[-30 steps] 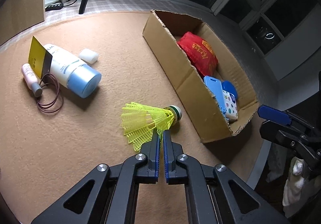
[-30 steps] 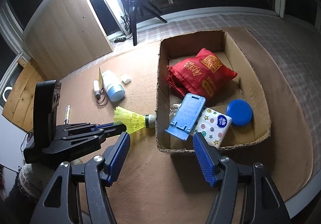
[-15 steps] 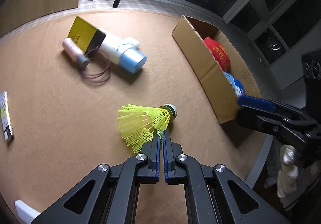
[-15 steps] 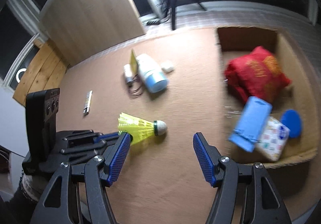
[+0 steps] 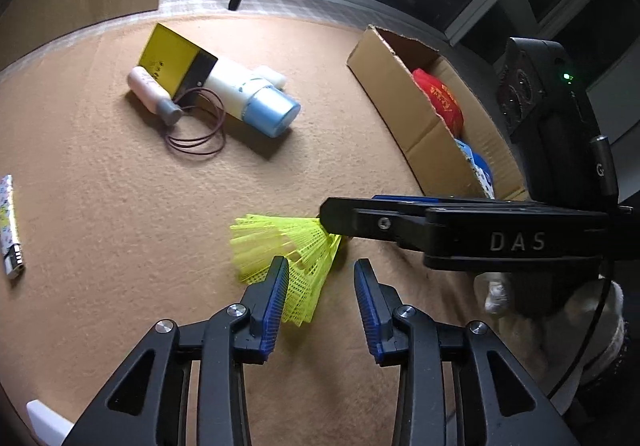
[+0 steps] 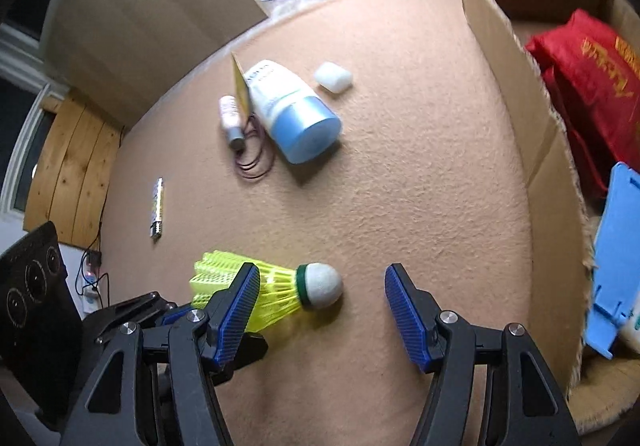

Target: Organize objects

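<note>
Shuttlecock (image 6: 276,296) lying on tan carpet (image 6: 400,186) near my cardboard box's (image 6: 532,150) wall, open floor between them, my left gripper (image 5: 322,282) just opening, shuttlecock skirt between unpressed pads, my right gripper (image 6: 320,296) wide, straddling the cork, holding nothing.

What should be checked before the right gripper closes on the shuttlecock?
1. Left gripper released: ok, its jaws have just been opening and the pads no longer press the skirt.
2. Shuttlecock resting on the carpet: ok.
3. Right gripper open: ok.
4. Cork head between the right gripper's jaws: ok.
5. Cardboard box has room: cannot tell, only partly visible.
6. Left gripper out of the right's way: not ok, close beside the skirt.
</note>
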A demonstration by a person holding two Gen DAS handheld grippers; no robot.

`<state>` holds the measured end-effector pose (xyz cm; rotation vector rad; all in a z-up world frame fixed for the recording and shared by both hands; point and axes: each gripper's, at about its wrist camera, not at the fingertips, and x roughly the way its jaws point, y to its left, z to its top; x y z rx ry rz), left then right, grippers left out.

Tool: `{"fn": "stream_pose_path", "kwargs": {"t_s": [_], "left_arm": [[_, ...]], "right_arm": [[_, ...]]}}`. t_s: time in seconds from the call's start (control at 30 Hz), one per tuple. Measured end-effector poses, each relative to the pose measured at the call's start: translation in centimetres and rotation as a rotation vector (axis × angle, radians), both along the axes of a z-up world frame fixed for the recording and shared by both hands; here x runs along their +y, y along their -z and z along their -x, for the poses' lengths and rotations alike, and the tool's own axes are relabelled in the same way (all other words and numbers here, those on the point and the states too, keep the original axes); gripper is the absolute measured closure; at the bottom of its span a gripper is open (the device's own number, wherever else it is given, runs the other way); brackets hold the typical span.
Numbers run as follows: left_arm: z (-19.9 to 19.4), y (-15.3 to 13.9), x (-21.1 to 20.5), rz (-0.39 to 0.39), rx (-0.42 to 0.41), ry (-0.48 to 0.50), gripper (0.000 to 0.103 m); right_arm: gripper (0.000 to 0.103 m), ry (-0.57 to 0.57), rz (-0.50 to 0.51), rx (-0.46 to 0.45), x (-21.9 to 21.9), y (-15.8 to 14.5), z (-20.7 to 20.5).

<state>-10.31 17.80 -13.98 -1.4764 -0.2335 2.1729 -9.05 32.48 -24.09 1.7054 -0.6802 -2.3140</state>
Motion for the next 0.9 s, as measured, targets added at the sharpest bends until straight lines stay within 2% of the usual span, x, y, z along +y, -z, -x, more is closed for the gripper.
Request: {"fn": "stream_pose_path", "kwargs": {"t_s": [0.2, 0.43, 0.57, 0.9], "left_arm": [[0.5, 0.8, 0.8, -0.006, -0.008, 0.013, 0.068], [0.8, 1.0, 2.0, -0.017, -0.008, 0.039, 0.068], [1.0, 1.0, 2.4, -0.024, -0.01, 0.046, 0.073], [1.5, -2.1, 4.9, -0.027, 0.046, 0.054, 0.074]], "right_arm": [[0.042, -0.003, 0.025, -0.008, 0.4, 0.2, 0.0], [0.054, -0.028, 0.068, -0.019, 0.1, 0.5, -0.1], [0.062, -0.034, 0.104, -0.024, 0.0, 0.5, -0.2], [0.064, -0.029, 0.119, 0.041, 1.7, -2.5, -0.4]]}}
